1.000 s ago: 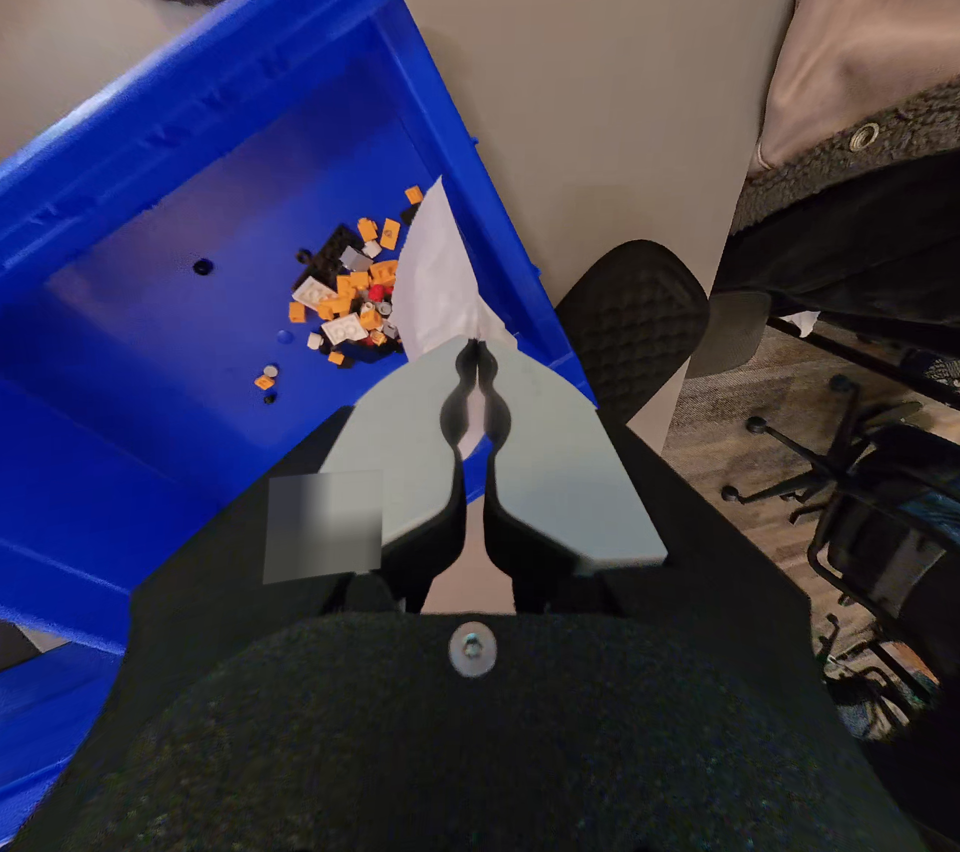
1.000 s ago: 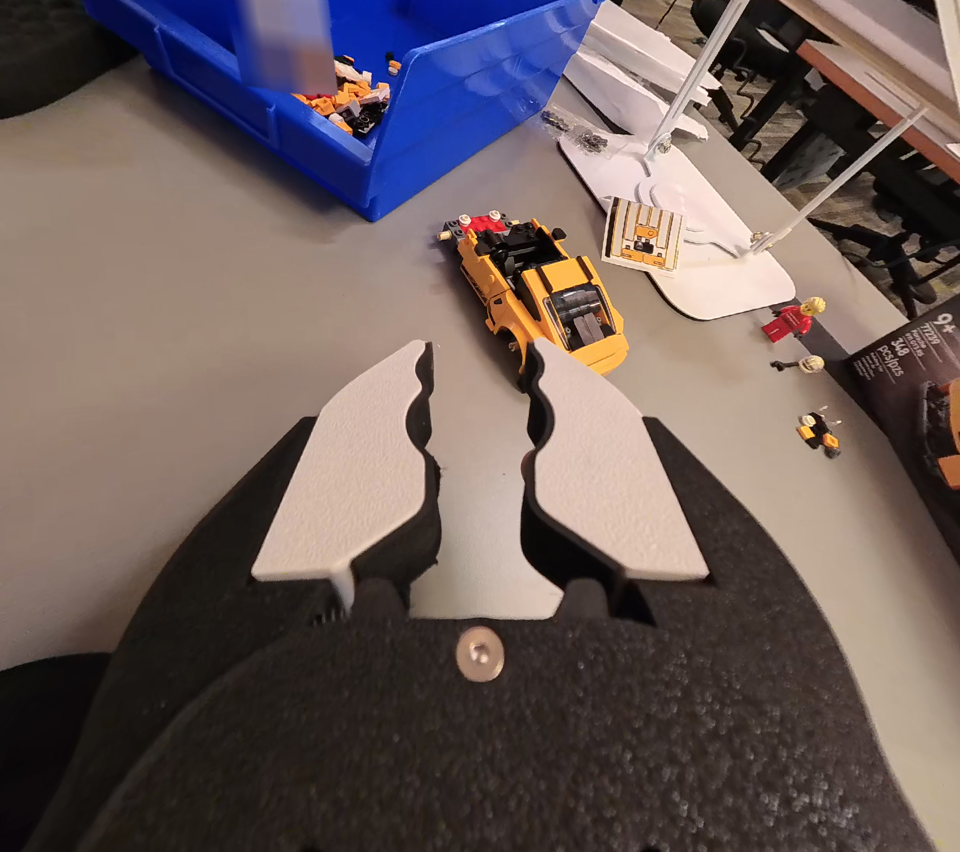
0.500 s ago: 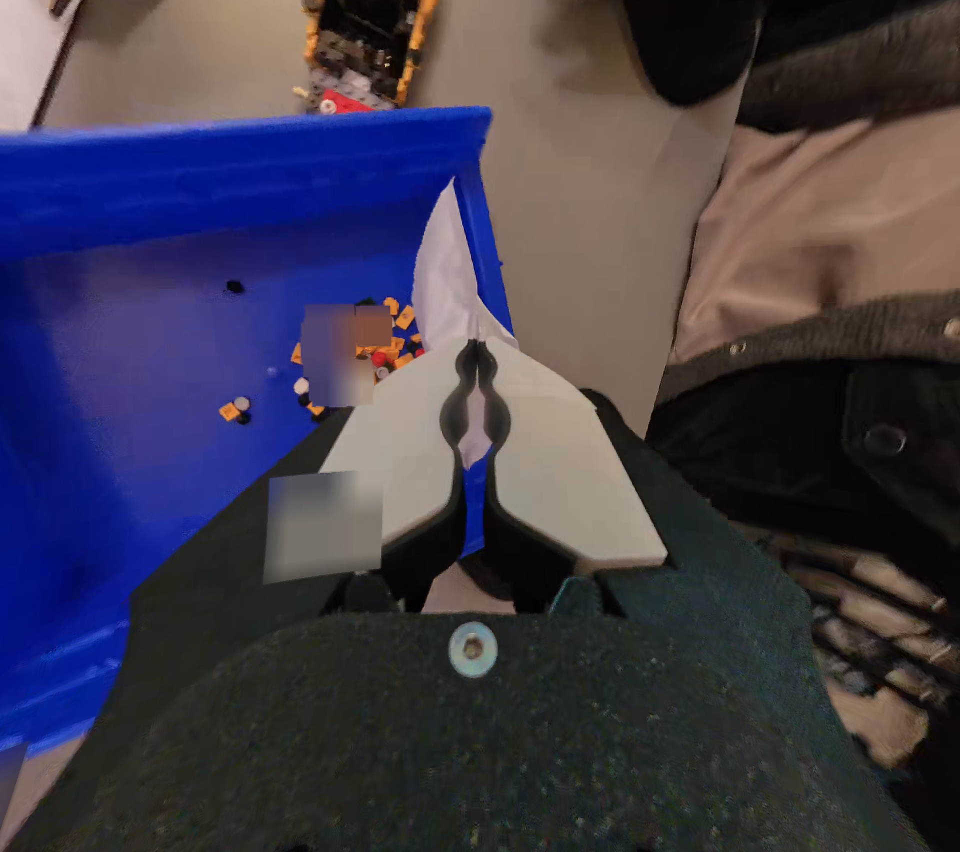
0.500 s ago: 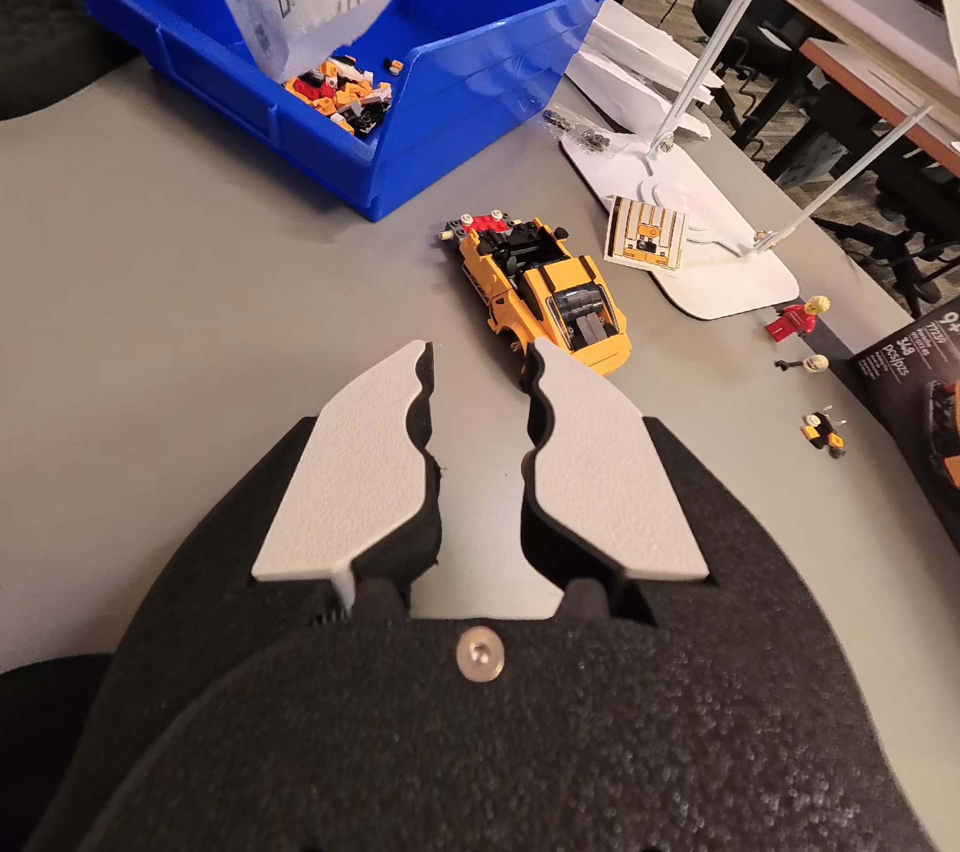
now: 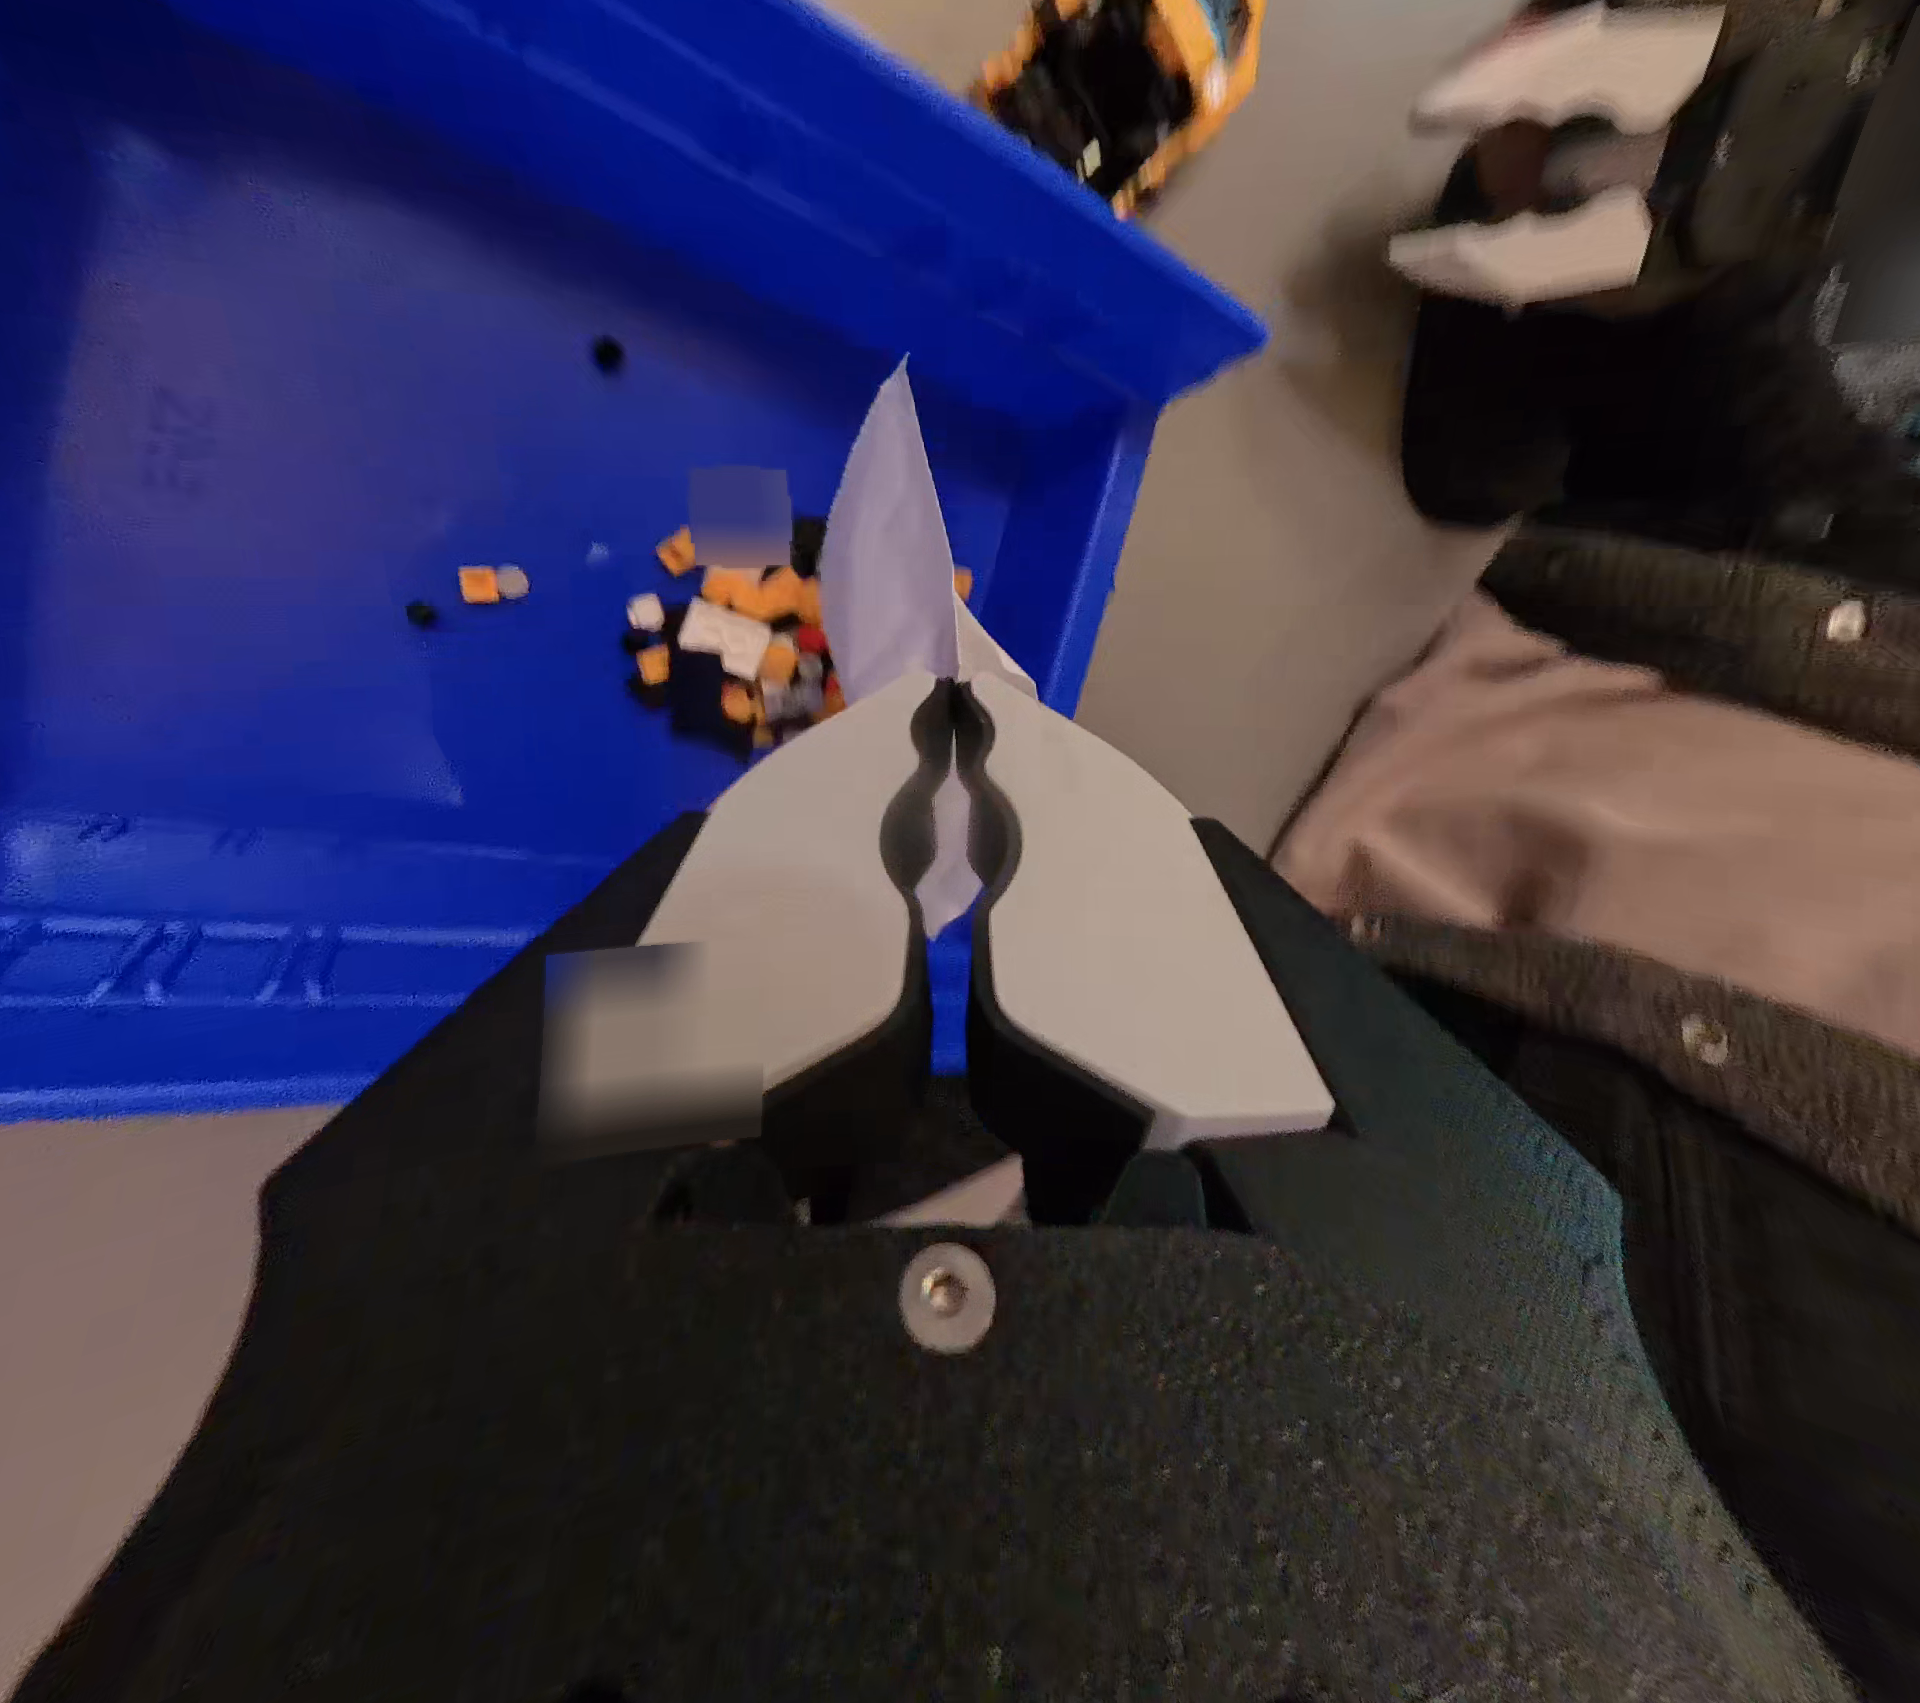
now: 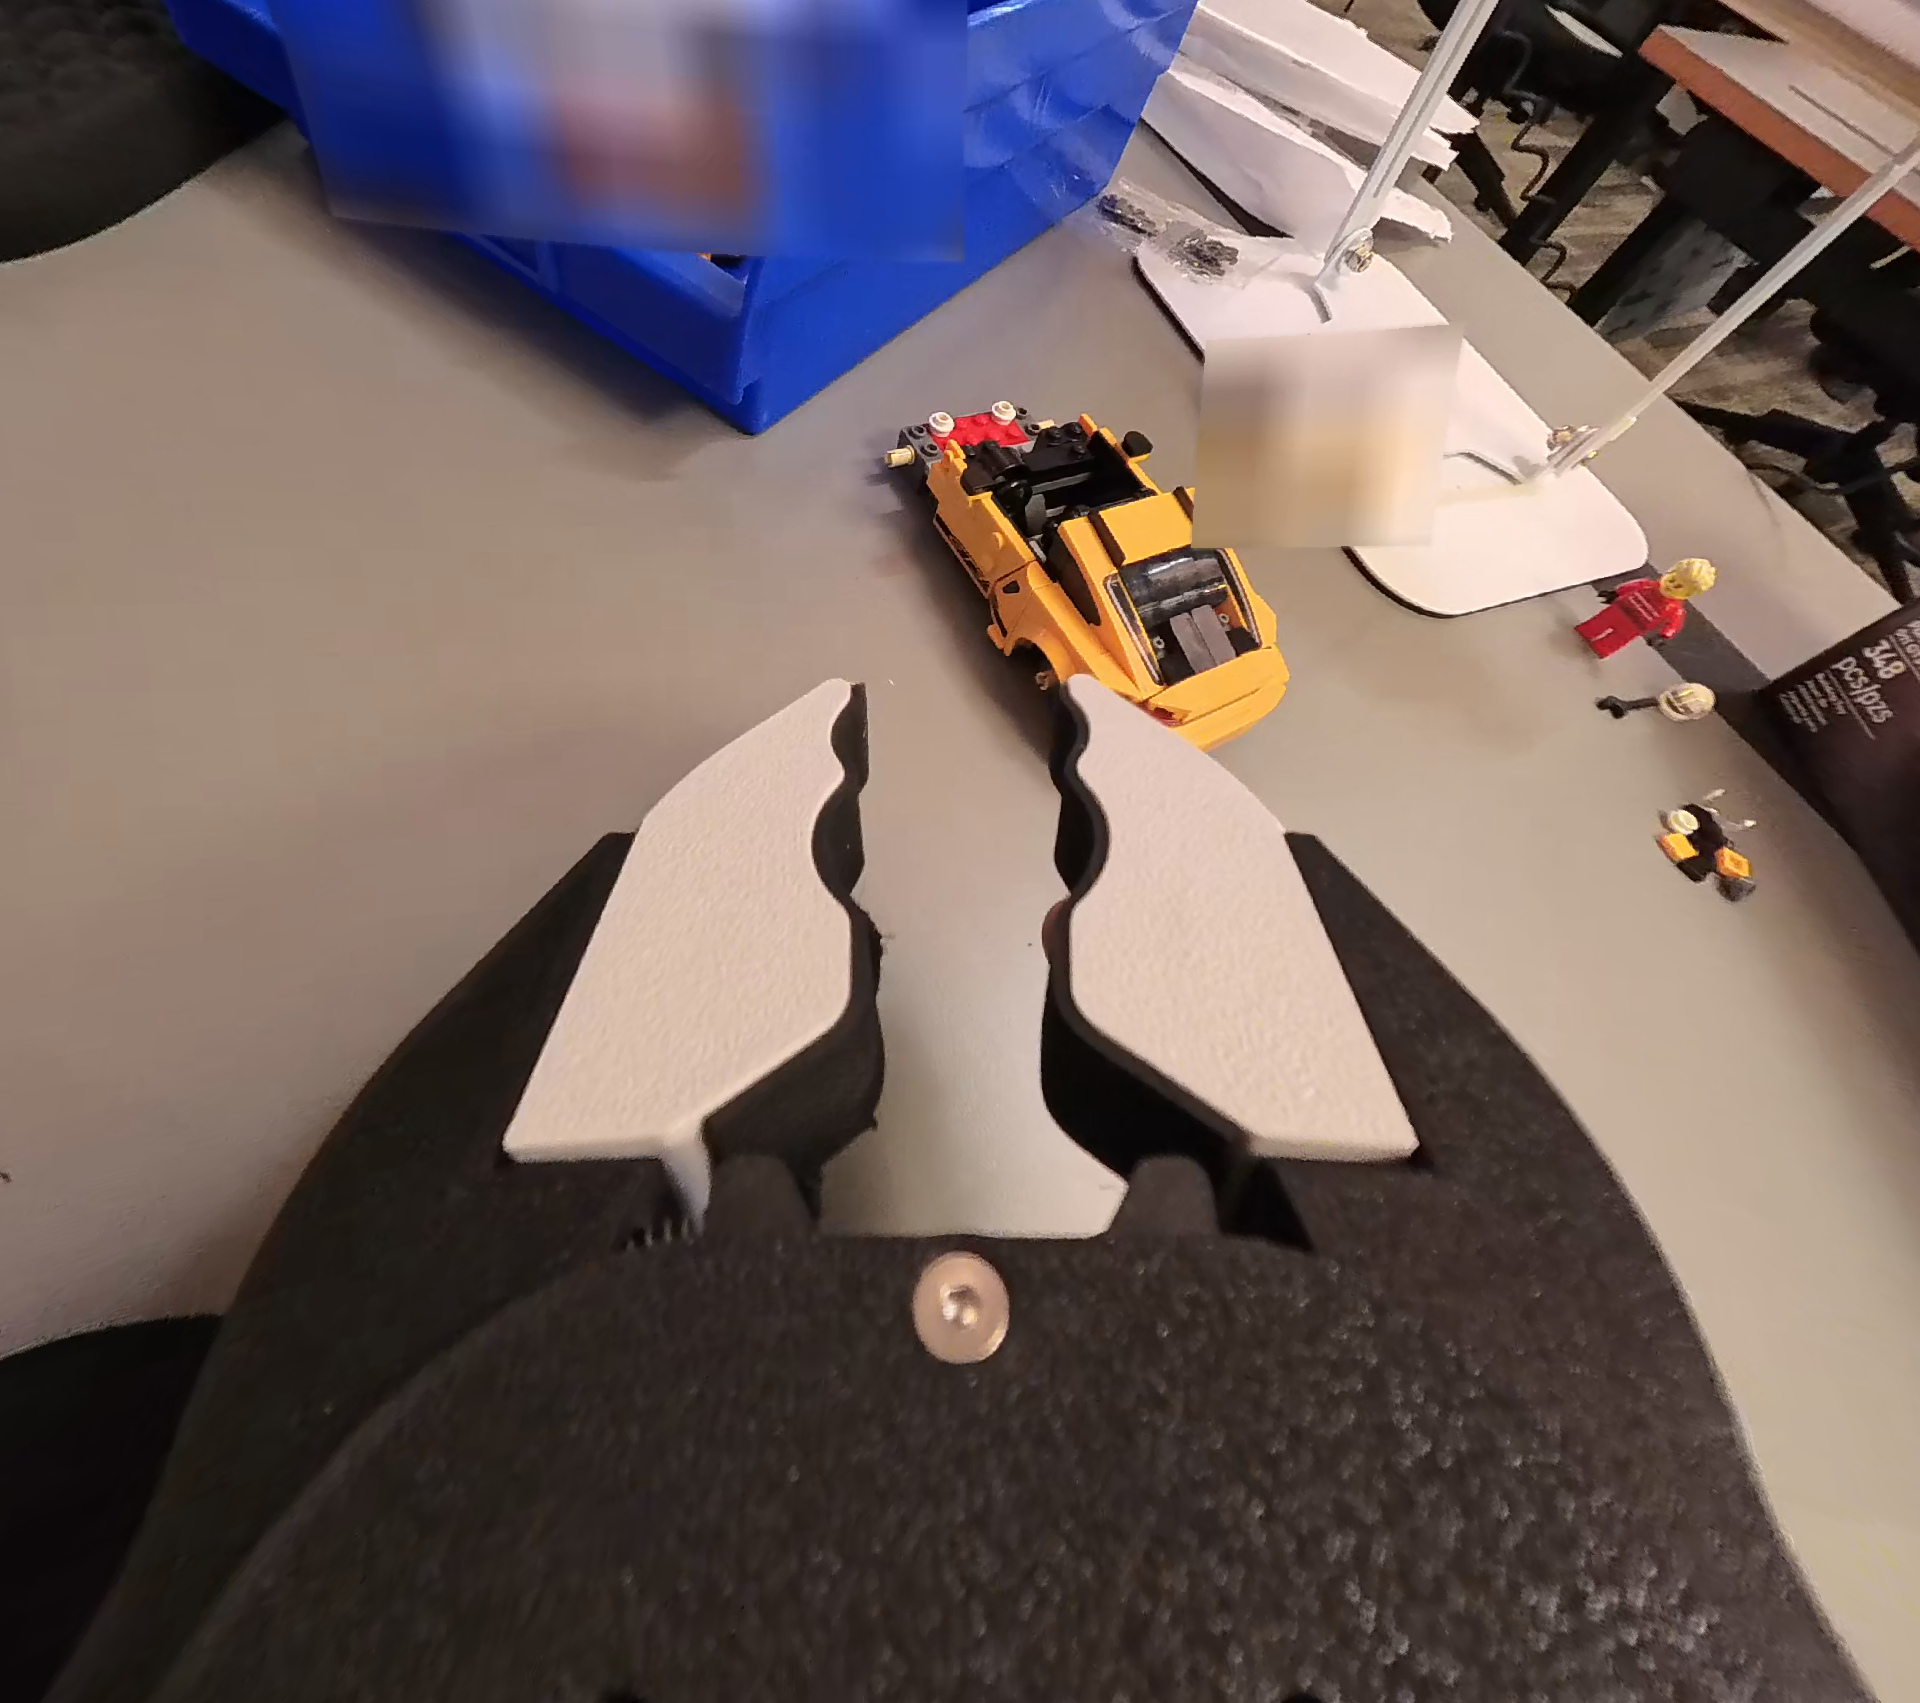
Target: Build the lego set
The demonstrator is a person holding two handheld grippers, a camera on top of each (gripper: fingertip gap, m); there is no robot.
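My left gripper [image 5: 951,689] is shut on a white paper bag [image 5: 891,531] and holds it above the blue bin [image 5: 312,427]. A pile of small orange, black, white and red bricks [image 5: 732,625] lies on the bin floor below the bag. The partly built orange lego car [image 6: 1101,583] stands on the grey table just right of the bin; it also shows blurred in the left wrist view [image 5: 1143,32]. My right gripper [image 6: 961,703] is open and empty, low over the table just in front of the car. The blue bin [image 6: 1039,95] shows behind it.
A white stand base [image 6: 1507,531] with thin rods sits right of the car. A red minifigure [image 6: 1636,609] and small figure parts [image 6: 1709,853] lie at the right, near a dark box [image 6: 1860,718]. A person's torso [image 5: 1662,770] is beside the table. The grippers' ends are close to 30 cm from one another. Between my right fingertips and the red minifigure [image 6: 1636,609] there is roughly 25 cm.
The left gripper with the bag has swung over the bin, so the view has turned and the car now sits upper right. The right gripper and the car have not moved.
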